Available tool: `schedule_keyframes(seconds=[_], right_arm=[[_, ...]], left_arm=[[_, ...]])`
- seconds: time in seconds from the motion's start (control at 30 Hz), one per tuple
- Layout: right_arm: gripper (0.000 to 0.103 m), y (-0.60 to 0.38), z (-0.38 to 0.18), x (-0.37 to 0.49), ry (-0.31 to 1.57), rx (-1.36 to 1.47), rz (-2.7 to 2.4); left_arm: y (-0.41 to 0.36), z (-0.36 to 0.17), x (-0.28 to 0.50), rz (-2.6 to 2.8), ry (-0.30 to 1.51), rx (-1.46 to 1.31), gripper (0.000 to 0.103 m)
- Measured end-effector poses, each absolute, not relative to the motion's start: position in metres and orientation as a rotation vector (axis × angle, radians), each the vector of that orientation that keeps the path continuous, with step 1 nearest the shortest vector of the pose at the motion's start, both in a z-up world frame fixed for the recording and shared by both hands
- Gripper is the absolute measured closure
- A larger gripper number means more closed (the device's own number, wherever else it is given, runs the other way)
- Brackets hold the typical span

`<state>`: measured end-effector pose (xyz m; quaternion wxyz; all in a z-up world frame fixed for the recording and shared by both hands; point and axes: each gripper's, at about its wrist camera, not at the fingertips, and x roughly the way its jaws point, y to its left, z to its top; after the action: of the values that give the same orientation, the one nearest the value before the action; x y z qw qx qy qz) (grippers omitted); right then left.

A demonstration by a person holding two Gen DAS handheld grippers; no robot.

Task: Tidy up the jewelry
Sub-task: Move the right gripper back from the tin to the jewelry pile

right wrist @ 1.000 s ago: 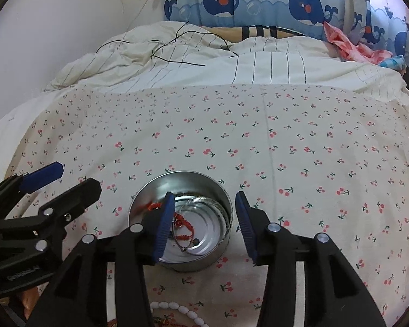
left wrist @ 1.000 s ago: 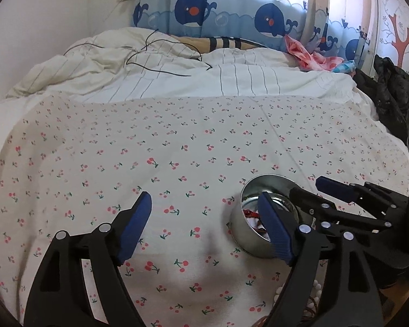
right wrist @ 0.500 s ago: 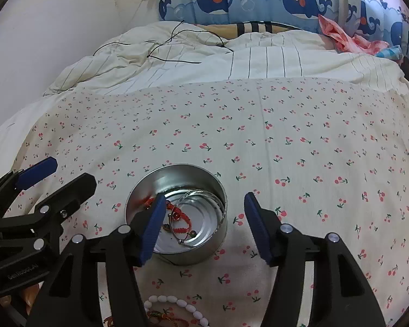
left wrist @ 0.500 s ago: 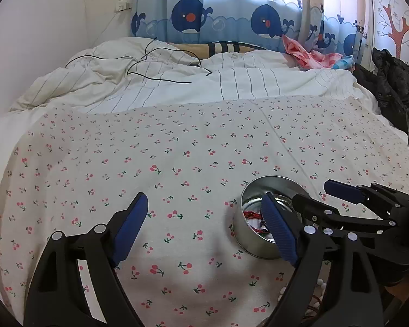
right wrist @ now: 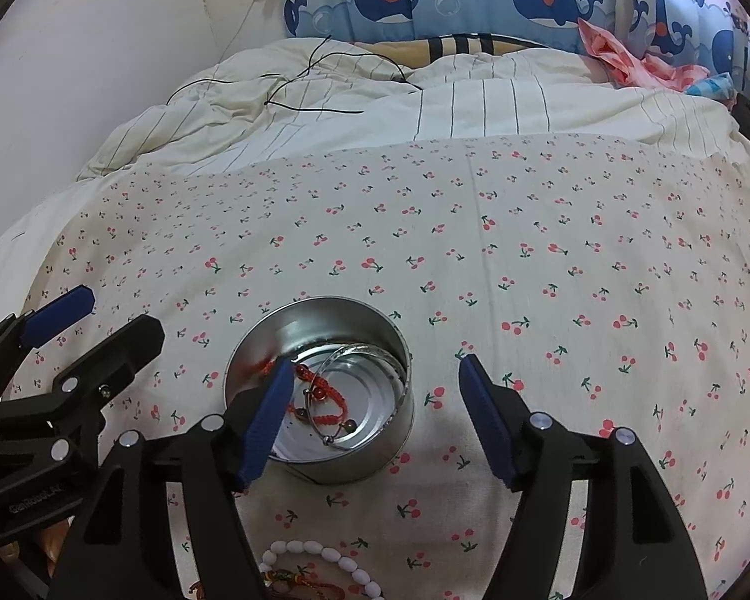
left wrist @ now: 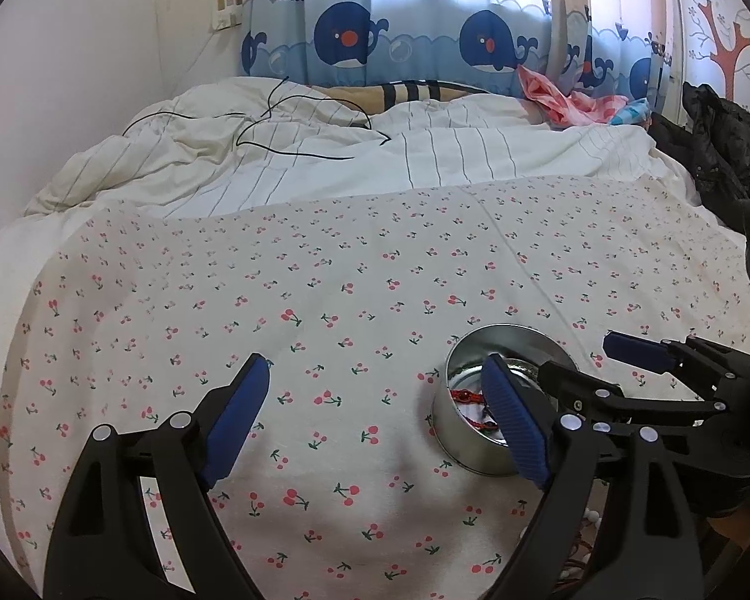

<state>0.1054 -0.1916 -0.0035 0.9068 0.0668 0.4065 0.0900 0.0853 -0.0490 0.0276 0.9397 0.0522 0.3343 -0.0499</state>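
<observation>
**Jewelry sorting partway done: tin holds two pieces, beads still out**

Left wrist view: the left gripper point(left wrist: 370, 425) hangs spread wide and empty above the cherry-print sheet point(left wrist: 355, 270), beside the round metal tin point(left wrist: 480, 455).

Right wrist view: the right gripper point(right wrist: 375, 410) is opening over the tin point(right wrist: 365, 470), nothing pinched; a red cord bracelet point(right wrist: 325, 400) and silver bangle point(right wrist: 370, 355) lie inside. A white bead bracelet point(right wrist: 325, 552) waits on the sheet, apparently next.

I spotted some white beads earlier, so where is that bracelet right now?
In the right wrist view the white bead bracelet lies on the cherry-print sheet at the bottom edge, just in front of the metal tin, outside it.
</observation>
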Motion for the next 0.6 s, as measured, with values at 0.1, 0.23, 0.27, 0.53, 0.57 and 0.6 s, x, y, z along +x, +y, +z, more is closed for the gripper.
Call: schedule_keyframes(seconds=[0.1, 0.23, 0.27, 0.53, 0.57, 0.6], right_arm=[[0.034, -0.193, -0.002, 0.106, 0.846, 0.13, 0.188], [0.03, -0.197, 0.003, 0.1, 0.859, 0.086, 0.191], [0.03, -0.198, 0.004, 0.098, 0.863, 0.073, 0.194], [0.03, -0.218, -0.009, 0.075, 0.966, 0.011, 0.261], [0.03, -0.219, -0.011, 0.07, 0.982, 0.009, 0.285], [0.03, -0.22, -0.012, 0.066, 0.997, 0.011, 0.31]], left_arm=[[-0.048, 0.028, 0.086, -0.118, 0.695, 0.097, 0.019], [-0.039, 0.026, 0.089, -0.172, 0.751, 0.038, 0.016], [-0.036, 0.025, 0.09, -0.182, 0.766, 0.028, 0.016], [0.011, 0.002, 0.099, -0.22, 0.933, -0.146, 0.016], [0.013, -0.001, 0.098, -0.228, 0.949, -0.161, 0.016], [0.016, -0.005, 0.096, -0.242, 0.971, -0.176, 0.016]])
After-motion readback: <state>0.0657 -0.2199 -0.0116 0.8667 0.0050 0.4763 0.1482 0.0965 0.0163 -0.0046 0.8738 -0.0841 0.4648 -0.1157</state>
